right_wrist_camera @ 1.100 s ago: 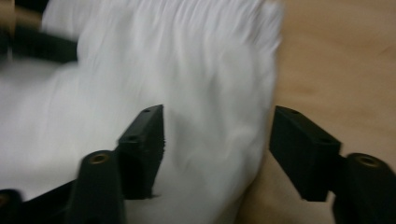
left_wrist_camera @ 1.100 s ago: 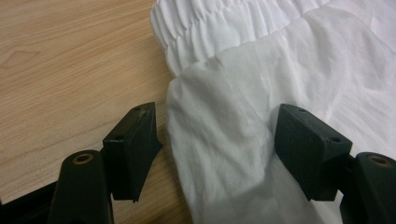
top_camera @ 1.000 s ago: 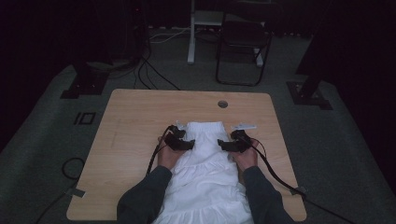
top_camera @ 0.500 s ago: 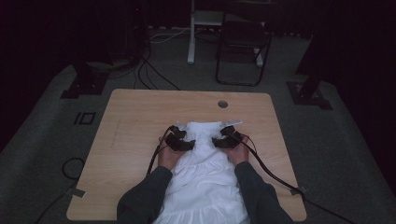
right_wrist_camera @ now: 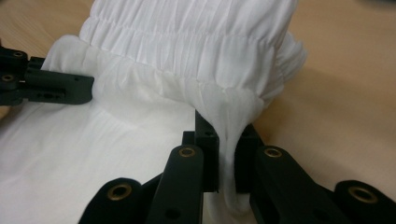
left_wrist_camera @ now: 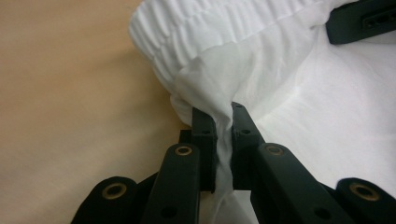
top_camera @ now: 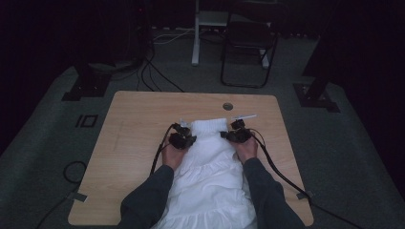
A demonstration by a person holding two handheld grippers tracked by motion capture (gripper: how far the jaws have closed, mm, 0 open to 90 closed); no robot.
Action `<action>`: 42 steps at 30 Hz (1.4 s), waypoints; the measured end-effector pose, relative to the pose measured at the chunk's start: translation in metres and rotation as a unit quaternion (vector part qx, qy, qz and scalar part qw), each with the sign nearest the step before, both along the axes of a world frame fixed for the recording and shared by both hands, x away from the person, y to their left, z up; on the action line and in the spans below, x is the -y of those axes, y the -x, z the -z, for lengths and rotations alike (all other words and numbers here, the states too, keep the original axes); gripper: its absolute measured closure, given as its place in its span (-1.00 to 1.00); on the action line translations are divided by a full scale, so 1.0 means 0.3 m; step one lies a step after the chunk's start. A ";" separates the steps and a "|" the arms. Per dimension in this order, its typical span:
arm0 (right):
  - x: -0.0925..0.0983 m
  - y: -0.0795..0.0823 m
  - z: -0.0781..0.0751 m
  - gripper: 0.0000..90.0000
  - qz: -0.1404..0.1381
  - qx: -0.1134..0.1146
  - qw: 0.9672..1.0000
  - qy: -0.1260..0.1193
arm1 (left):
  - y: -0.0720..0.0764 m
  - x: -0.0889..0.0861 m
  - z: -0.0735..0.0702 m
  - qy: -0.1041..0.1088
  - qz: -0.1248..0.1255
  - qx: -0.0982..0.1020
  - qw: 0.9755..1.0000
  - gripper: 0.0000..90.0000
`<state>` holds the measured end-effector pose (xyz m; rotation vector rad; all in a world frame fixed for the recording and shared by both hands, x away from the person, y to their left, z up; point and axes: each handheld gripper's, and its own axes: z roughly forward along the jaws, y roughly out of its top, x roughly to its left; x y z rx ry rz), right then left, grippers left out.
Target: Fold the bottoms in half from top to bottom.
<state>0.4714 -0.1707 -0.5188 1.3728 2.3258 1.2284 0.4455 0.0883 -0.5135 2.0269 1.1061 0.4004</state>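
White garment (top_camera: 210, 171) pinched between both grippers

A plain white gathered cotton garment (top_camera: 210, 167) is lying on the light tan wooden table (top_camera: 138, 124), showing no print; black two-jaw grippers (top_camera: 183, 140) (top_camera: 237, 135) are contrasting against it.

The high view looks forward and down from above the person's side onto the whole table (top_camera: 143, 124), taken from well back. Each gripper view looks along its own jaws, very close to the tabletop. All three share the gathered end of the white garment (top_camera: 208, 128) (left_wrist_camera: 224, 32) (right_wrist_camera: 196, 32); each gripper view also catches the opposite gripper's tip.
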 end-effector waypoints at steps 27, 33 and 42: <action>-0.064 0.141 -0.339 0.87 -0.026 0.163 0.986 -0.010 | 0.146 -0.126 -0.364 0.022 0.035 0.130 0.991 0.86; -0.046 0.298 -0.252 0.87 -0.067 0.145 0.987 -0.017 | 0.332 -0.150 -0.276 0.023 0.067 0.119 0.990 0.84; -0.084 0.459 -0.039 0.85 -0.113 0.101 0.988 0.025 | 0.505 -0.185 -0.028 0.008 0.082 0.029 0.996 0.82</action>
